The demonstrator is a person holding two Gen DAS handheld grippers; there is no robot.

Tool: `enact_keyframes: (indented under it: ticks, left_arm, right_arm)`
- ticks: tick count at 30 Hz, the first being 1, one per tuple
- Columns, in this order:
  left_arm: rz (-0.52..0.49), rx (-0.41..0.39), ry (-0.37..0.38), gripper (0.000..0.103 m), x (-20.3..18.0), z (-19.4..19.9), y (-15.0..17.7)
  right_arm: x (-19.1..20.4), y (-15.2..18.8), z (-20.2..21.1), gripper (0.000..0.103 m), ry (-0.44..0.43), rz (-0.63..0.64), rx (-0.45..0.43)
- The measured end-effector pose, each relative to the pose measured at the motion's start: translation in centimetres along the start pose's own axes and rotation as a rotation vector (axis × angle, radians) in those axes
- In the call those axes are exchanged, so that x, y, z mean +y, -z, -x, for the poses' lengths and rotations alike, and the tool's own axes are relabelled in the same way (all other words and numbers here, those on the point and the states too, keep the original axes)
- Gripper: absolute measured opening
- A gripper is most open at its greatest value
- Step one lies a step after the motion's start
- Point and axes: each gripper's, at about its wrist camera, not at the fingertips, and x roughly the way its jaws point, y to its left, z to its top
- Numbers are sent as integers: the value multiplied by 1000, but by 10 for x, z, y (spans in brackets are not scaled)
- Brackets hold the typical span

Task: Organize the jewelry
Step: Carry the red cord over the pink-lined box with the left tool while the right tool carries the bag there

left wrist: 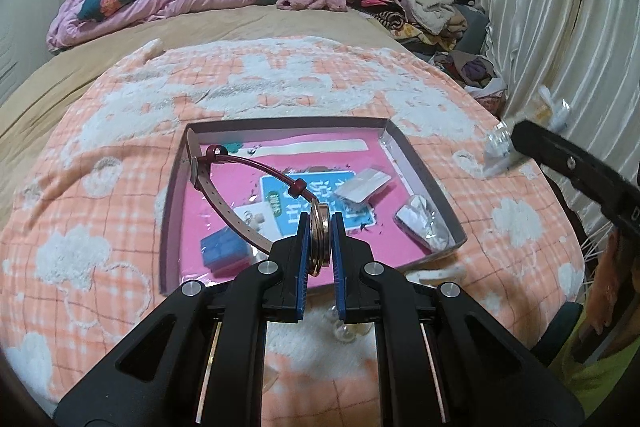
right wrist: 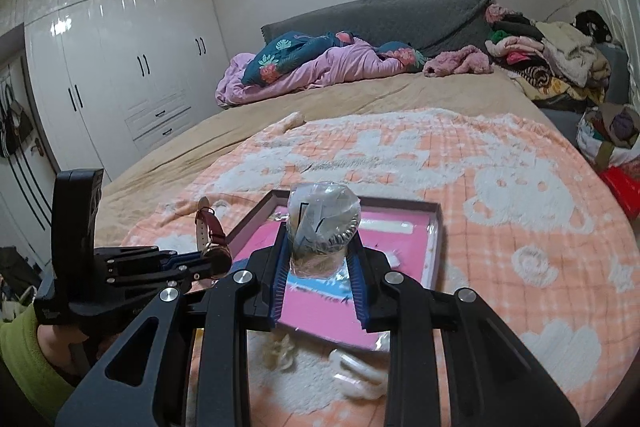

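Pink tray (left wrist: pixel 436 187) already held some things, while the left hand-held gripper (left wrist: pixel 319 247) squeezed a watch (left wrist: pixel 319 235) and the right hand-held gripper (right wrist: pixel 320 263) squeezed a clear bag (right wrist: pixel 322 223), both not yet put away.

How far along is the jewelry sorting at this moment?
Partly done. Several items already lie in the pink-lined box: a blue cube and small packets. In hand: the left gripper clamps the watch above the box, and the right gripper holds a clear plastic packet. Left: small pale pieces lie on the blanket beside the box.
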Motion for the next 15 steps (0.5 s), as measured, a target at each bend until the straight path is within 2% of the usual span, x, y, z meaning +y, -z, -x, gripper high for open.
enact_keyframes:
  ticks: [3,8,15]
  left_arm:
    - [2,-3,10,4,-4,-6,-5]
    - [-8,-4,27,4,-12,-20,-14]
    - [-36,-2,35,4,-26,-36,-18]
  right_arm:
    - [-7,-11,-7,26,-11,-3,5]
    - [-19,-26,-22,26,18,4,20]
    - [-43,-19,-39,26,50,-28,25]
